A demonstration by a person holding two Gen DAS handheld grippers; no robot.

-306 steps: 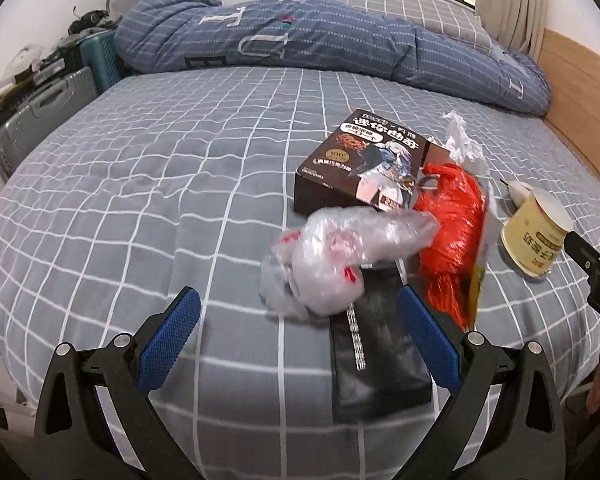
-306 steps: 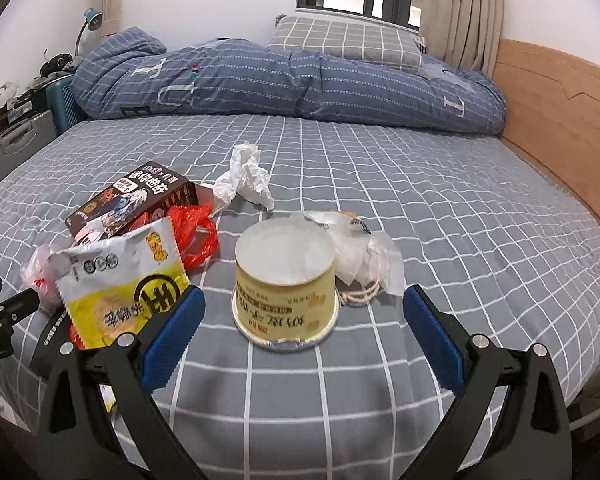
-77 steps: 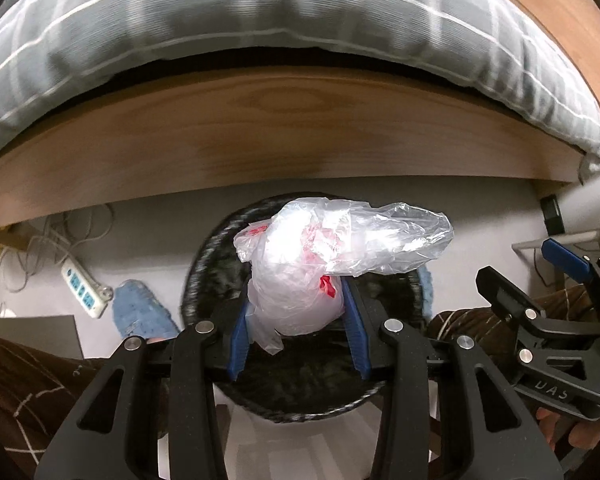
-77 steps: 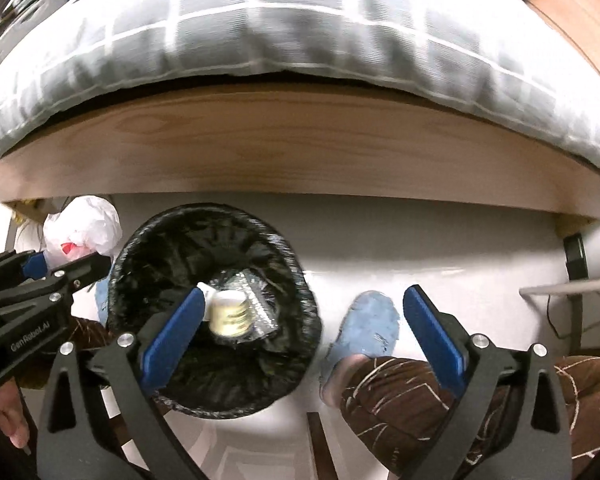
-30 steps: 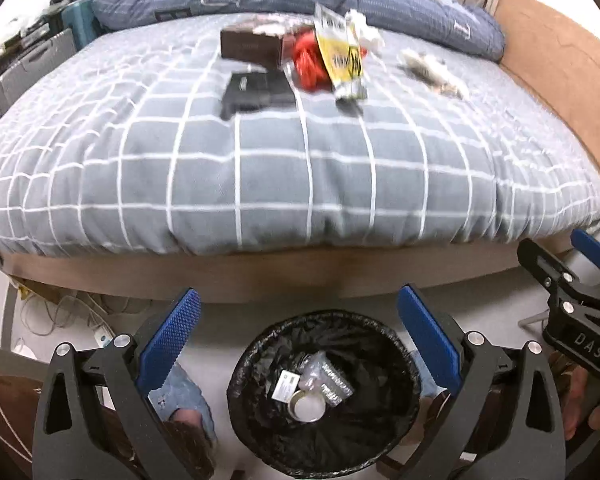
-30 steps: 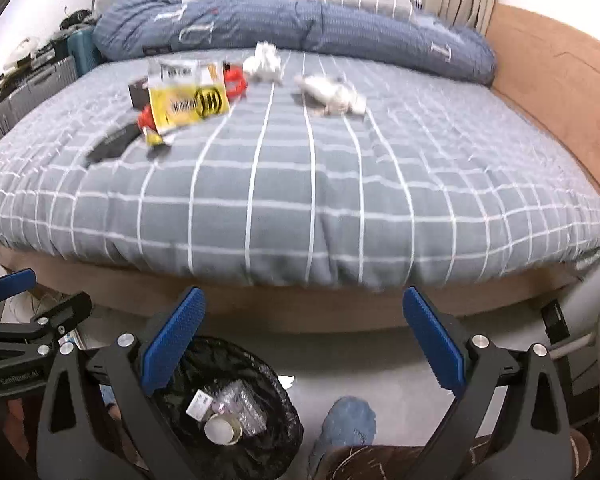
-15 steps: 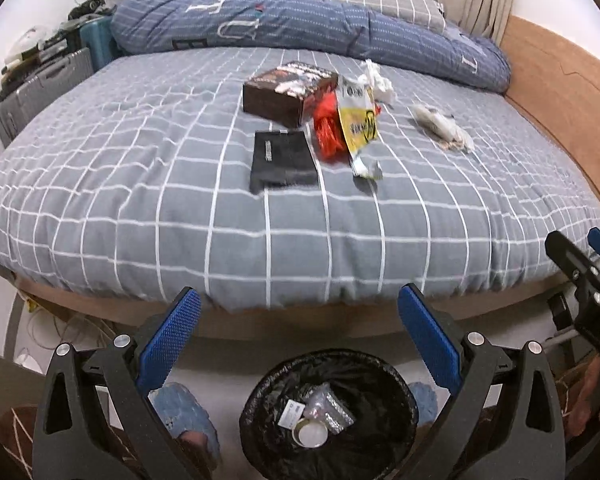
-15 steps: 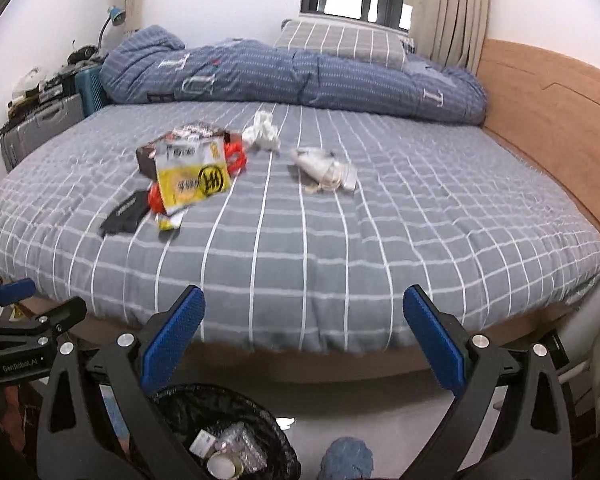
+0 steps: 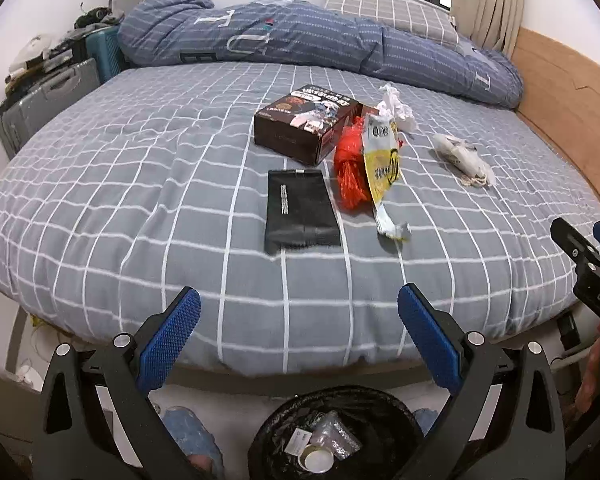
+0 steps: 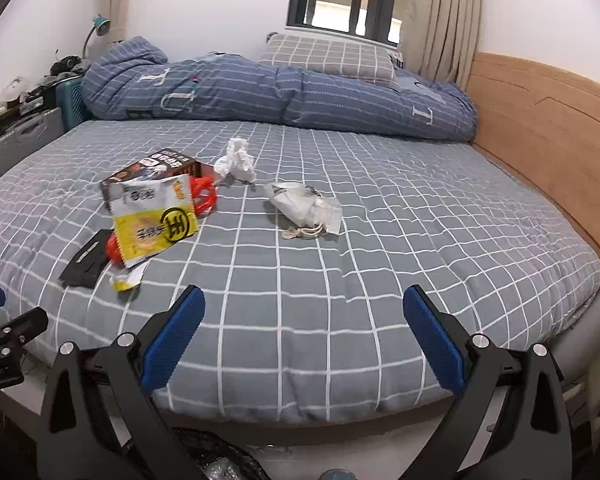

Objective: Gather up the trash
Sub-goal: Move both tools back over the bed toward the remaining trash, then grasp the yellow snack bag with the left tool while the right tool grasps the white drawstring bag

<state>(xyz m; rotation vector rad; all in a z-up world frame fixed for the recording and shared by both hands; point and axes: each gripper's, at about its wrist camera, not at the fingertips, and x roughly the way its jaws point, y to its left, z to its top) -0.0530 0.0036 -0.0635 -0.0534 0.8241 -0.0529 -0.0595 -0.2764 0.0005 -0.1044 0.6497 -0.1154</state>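
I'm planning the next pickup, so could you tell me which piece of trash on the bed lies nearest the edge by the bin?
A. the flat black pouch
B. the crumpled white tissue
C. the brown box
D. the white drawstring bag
A: the flat black pouch lies closest to the near edge of the bed, in front of the brown box, with the bin below.

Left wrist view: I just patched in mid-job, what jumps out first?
A cluster of trash sits mid-bed on the grey checked bedspread: a dark printed box, a flat black pouch in front of it, and a red plastic bag under a yellow snack packet. Below the bed edge, a black-lined trash bin holds a cup and wrappers. The left tongs and right tongs are open and empty.
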